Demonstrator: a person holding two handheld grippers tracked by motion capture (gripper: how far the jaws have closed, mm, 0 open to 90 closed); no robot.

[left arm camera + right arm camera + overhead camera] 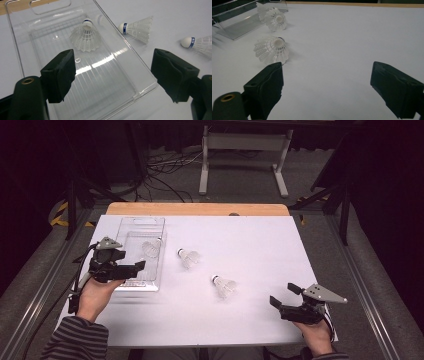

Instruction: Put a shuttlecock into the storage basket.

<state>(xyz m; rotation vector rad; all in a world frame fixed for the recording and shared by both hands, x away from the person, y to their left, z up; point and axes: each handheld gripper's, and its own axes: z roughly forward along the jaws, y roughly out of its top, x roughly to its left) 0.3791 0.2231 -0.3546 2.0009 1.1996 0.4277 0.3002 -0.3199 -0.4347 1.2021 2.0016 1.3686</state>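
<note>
While feathery white shuttlecock point(85, 37) rests in ribbed clear tray point(120, 82), left gripper point(112, 72) gapes

Left gripper point(131, 270): I hold it at the table's point(260, 320) near-left edge, jaws spread wide, empty. Right gripper point(283, 295): I hold it at the table's near-right corner, jaws spread wide, empty. Striped sleeve point(75, 340): left forearm.

This is a lab or test studio: black curtains hang along the top of the frame, loose cables point(165, 167) trail across grey carpet, metal rails point(367, 285) flank the white-covered bench point(260, 245), and yellow-black hazard tape point(60, 212) marks the floor at upper left.
</note>
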